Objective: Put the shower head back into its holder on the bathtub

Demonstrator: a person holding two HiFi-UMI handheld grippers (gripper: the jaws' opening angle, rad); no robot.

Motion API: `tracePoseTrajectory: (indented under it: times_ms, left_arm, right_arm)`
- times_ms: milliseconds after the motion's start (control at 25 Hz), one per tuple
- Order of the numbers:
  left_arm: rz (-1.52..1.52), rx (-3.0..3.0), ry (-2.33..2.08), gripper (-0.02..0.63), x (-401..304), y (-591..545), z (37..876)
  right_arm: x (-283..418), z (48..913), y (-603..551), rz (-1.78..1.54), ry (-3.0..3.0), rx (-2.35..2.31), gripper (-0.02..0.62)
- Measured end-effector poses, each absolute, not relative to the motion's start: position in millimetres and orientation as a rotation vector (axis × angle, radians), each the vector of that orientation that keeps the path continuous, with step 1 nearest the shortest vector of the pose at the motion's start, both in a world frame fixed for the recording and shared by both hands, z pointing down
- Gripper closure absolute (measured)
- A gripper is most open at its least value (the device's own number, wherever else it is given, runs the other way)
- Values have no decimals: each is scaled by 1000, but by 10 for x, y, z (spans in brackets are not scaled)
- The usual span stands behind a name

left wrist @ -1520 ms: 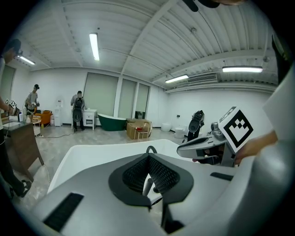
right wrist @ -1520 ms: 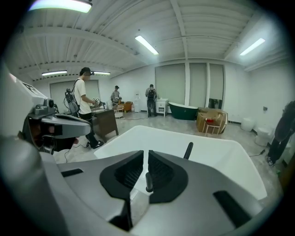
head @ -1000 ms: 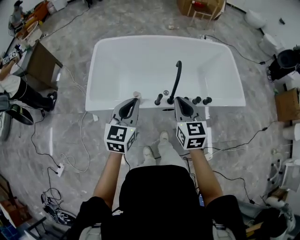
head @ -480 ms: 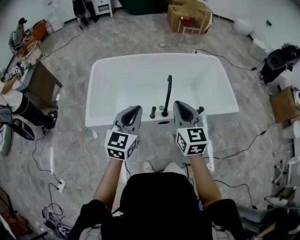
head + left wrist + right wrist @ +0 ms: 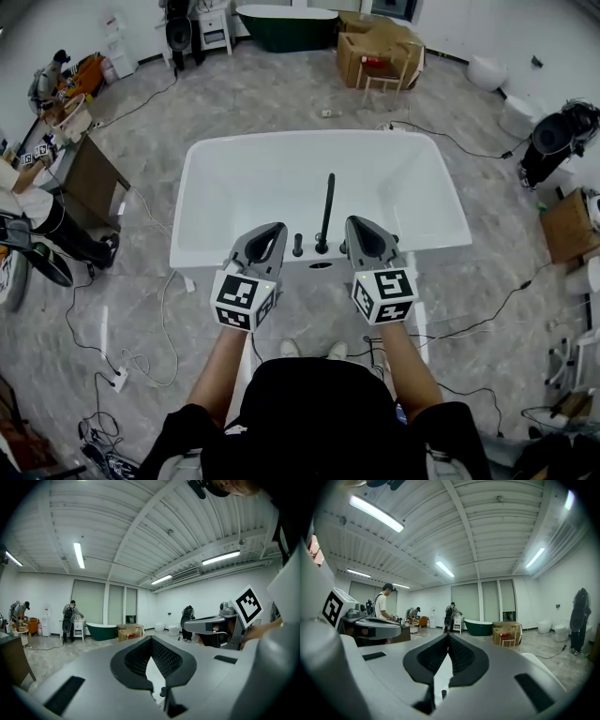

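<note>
The white bathtub point(image 5: 225, 169) stands in front of me, with a black faucet spout point(image 5: 327, 208) and black knobs point(image 5: 298, 247) on its near rim. I cannot pick out the shower head or its holder; my grippers cover part of that rim. My left gripper point(image 5: 277, 228) hangs above the rim left of the spout, shut and empty. Right of the spout, the right gripper point(image 5: 353, 222) is shut and empty too. Both point nearly level across the tub. In the left gripper view the left gripper point(image 5: 151, 637) has its tips together, as does the right gripper point(image 5: 448, 635) in its own view.
Cables point(image 5: 141, 356) trail over the marble floor around the tub. A wooden table point(image 5: 80, 164) and a person point(image 5: 37, 225) are at the left. Cardboard boxes point(image 5: 375, 56) and a dark green tub point(image 5: 286, 23) stand behind. More fixtures and boxes point(image 5: 567, 225) line the right.
Both grippers have risen from the tub's near rim toward the camera, still shut. The head view has tilted up, showing more of the room behind the tub.
</note>
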State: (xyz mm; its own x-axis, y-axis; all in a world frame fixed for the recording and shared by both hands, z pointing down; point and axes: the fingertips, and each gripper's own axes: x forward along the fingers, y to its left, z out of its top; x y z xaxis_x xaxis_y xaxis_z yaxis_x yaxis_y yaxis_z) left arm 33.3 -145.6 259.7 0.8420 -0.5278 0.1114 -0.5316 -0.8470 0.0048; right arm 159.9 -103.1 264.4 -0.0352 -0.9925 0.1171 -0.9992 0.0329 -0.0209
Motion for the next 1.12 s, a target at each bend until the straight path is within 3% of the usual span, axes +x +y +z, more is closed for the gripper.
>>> tracePoseTrajectory:
  times_ms: [1120]
  left_arm:
    - [113,2986,-929,592,633,-1365,2447]
  right_arm:
    - [1795,2603,-1020,84,-2254,2080,572]
